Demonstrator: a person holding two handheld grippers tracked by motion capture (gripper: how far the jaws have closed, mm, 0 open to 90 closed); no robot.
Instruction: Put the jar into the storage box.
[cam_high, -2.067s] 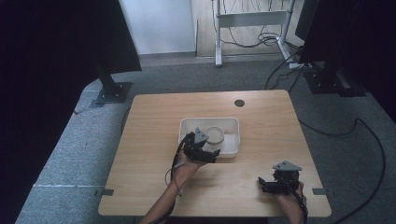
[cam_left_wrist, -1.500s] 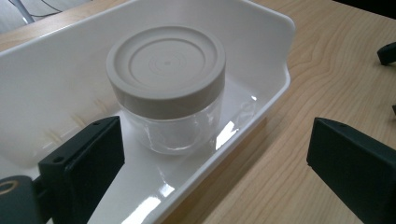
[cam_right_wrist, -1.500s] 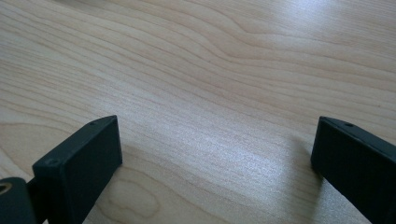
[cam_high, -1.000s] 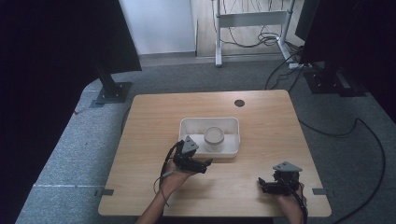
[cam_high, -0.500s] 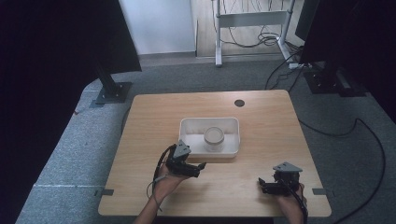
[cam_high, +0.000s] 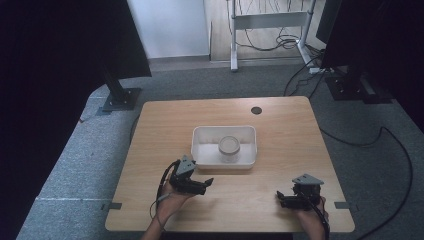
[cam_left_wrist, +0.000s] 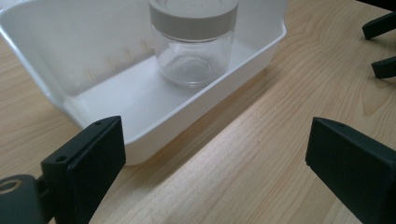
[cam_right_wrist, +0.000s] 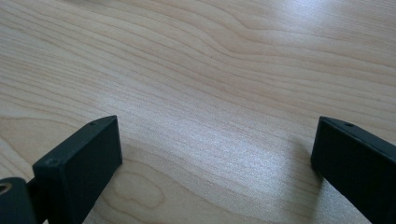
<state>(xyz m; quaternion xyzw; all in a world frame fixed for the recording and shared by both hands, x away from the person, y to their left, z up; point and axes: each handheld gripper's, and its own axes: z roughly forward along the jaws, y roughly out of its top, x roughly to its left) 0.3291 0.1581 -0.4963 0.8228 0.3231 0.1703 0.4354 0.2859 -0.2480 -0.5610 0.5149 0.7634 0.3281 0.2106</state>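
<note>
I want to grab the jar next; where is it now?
The clear glass jar with grey lid stands in the white plastic tray at table centre, right of the tray's middle.

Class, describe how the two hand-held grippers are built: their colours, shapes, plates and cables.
The left gripper and the right gripper are black, each topped with a grey three-cornered plate. Each has two flat, blocky black jaws with small holes. A black cable trails from each. Forearms are bare; no sleeves.

No readable text, labels, brands or numbers anywhere. The jar (cam_left_wrist: 194, 42) and its lid are plain, the white tray (cam_left_wrist: 93, 56) carries only faint unmarked ridges on its inner wall, and the desk (cam_high: 280, 125) is bare wood grain.
</note>
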